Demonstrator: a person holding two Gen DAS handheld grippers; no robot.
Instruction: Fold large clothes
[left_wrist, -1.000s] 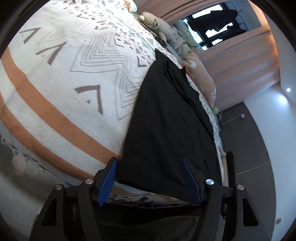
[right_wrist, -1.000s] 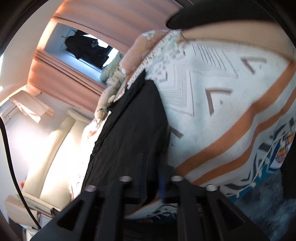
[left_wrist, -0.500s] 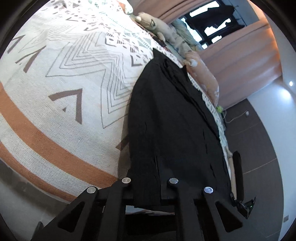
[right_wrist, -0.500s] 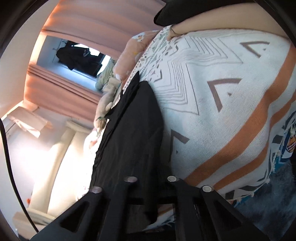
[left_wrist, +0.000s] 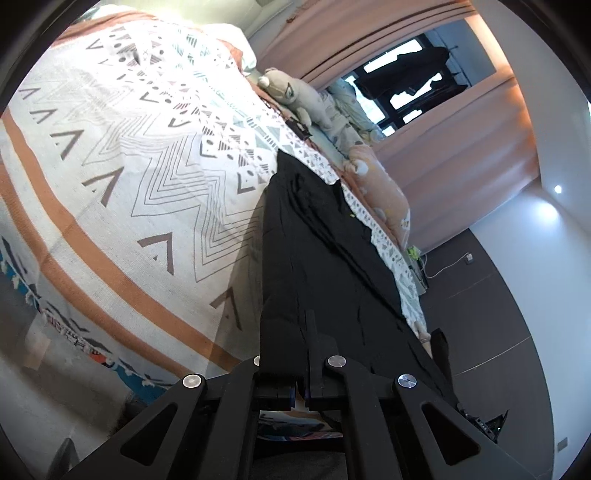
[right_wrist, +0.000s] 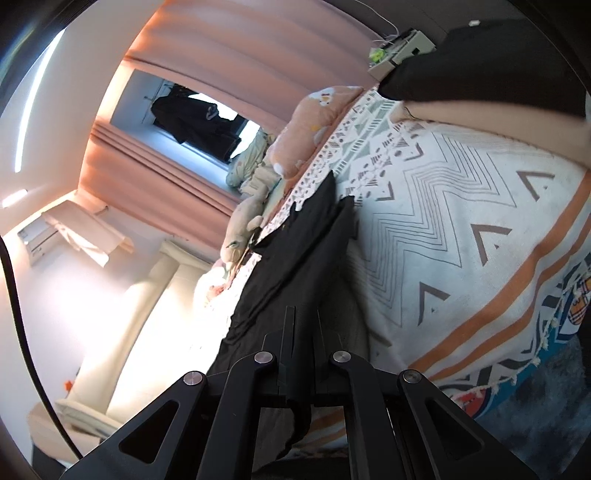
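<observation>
A long black garment (left_wrist: 325, 266) lies stretched along the patterned bedspread (left_wrist: 147, 192), its near end lifted off the bed. My left gripper (left_wrist: 301, 354) is shut on the near edge of the garment. In the right wrist view the same black garment (right_wrist: 295, 258) runs away from me, and my right gripper (right_wrist: 301, 332) is shut on its near edge too. The cloth hangs down between the fingers of each gripper.
Plush toys (left_wrist: 295, 92) and a peach pillow (left_wrist: 384, 192) lie at the far end of the bed. Pink curtains (left_wrist: 461, 129) and a window stand behind. Dark floor (left_wrist: 498, 332) lies beside the bed. A person's arm in a black sleeve (right_wrist: 480, 66) crosses the right wrist view.
The left gripper was open a second ago and has shut on the garment's edge. Both grippers have lifted the near end, so the garment now rises off the bedspread.
</observation>
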